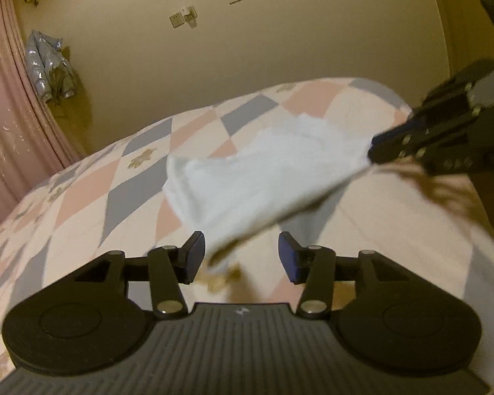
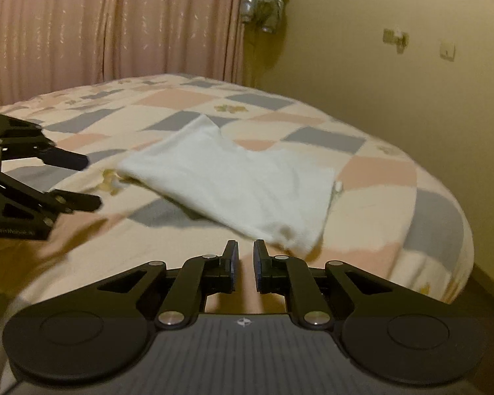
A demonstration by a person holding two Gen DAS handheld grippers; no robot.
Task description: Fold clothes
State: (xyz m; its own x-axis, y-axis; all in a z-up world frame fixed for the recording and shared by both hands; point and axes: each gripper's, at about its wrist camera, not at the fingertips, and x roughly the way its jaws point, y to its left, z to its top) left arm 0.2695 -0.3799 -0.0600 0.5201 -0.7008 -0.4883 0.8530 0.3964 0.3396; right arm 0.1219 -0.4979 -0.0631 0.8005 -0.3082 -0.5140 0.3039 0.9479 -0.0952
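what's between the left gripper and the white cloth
Only bare quilt. In the right wrist view the open left gripper sits just left of the cloth, with only patchwork showing in that gap.

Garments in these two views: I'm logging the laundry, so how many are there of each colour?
White garment on the patchwork bedspread: 1
Silvery-blue puffer jacket hanging beside the pink curtain: 1
Total: 2

Bed (image 2: 378, 171) with one white garment (image 2: 233, 177) on it.
I see a pink, grey and cream patchwork cover; the garment lies folded near the bed's near edge.
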